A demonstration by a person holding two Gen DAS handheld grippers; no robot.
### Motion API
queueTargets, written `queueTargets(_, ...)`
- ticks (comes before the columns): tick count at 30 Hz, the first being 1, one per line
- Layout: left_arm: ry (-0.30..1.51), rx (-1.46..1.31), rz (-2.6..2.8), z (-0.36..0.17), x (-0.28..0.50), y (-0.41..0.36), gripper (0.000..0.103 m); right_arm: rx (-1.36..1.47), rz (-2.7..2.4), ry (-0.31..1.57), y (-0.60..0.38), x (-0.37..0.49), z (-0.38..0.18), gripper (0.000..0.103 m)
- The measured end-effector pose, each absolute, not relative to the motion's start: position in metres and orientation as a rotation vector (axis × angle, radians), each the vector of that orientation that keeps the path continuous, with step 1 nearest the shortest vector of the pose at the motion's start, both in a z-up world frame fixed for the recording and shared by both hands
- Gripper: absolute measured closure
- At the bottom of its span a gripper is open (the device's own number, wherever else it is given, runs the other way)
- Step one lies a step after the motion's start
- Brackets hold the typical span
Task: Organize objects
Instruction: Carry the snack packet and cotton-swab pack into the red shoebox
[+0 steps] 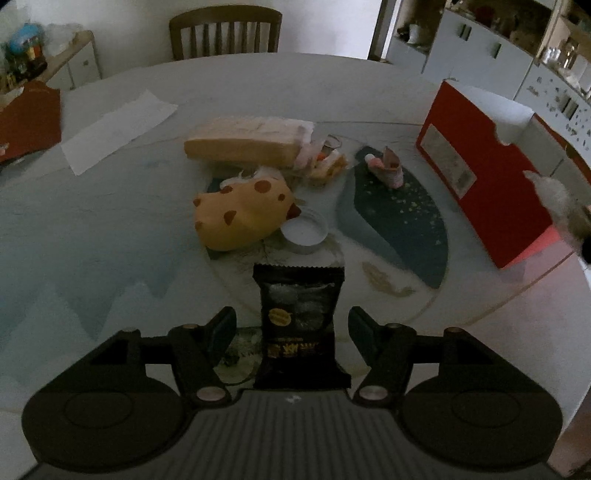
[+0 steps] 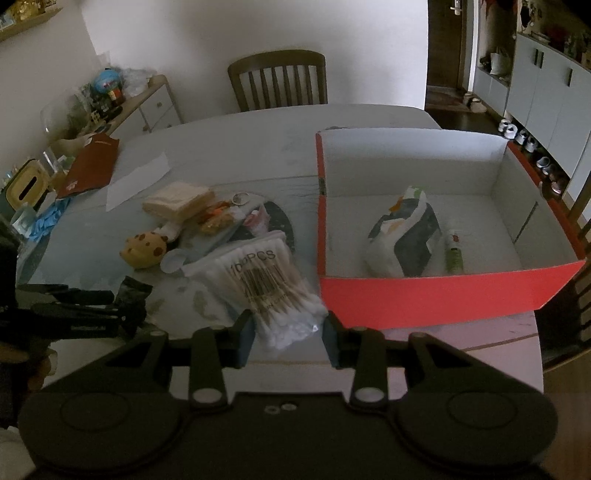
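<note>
A black snack packet (image 1: 299, 295) lies on the table between the fingers of my left gripper (image 1: 291, 332). The jaws stand open, with a gap on each side of the packet. My right gripper (image 2: 288, 341) is shut on the lower end of a clear bag of cotton swabs (image 2: 269, 288), holding it above the table just left of the red box (image 2: 424, 295). Inside the box lie a white and dark folded pack (image 2: 402, 240) and a small green bottle (image 2: 455, 254). The left gripper (image 2: 85, 306) also shows at the left edge of the right wrist view.
Behind the packet lie a yellow spotted plush (image 1: 243, 214), a white lid (image 1: 304, 232), a tan tissue pack (image 1: 243, 142) and a dark mat (image 1: 399, 218) with a small pink item (image 1: 388, 168). A paper sheet (image 1: 114, 129) lies far left. A chair (image 1: 225, 33) stands behind the table.
</note>
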State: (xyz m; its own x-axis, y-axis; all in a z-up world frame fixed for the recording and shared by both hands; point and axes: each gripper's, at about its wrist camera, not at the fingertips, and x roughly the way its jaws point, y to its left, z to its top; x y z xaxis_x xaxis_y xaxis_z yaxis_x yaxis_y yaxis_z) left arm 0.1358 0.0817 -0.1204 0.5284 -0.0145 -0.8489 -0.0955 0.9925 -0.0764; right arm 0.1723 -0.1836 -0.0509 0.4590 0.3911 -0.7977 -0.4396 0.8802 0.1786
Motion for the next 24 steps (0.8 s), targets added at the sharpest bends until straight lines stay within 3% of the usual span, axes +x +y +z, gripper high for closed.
queueTargets(2,1.011,-0.083,0.055,-0.122,0.136,0.077,0.04,-0.051,0.512,0.969,-0.186,0.173,-0.051,0.066)
queueTargets(5,1.023,-0.062,0.055,-0.124,0.136,0.071,0.059,-0.051,0.515,0.963,-0.19,0.174,-0.05,0.065)
queueTargets(8,1.021,-0.05,0.062,-0.125,0.135,0.068,0.066,-0.051,0.517,0.96,-0.192,0.176,-0.05,0.065)
queueTargets(24,0.947,-0.149,0.061,-0.09,0.14,0.05,0.071,-0.043,0.508,0.913,-0.226,0.201,-0.038,0.066)
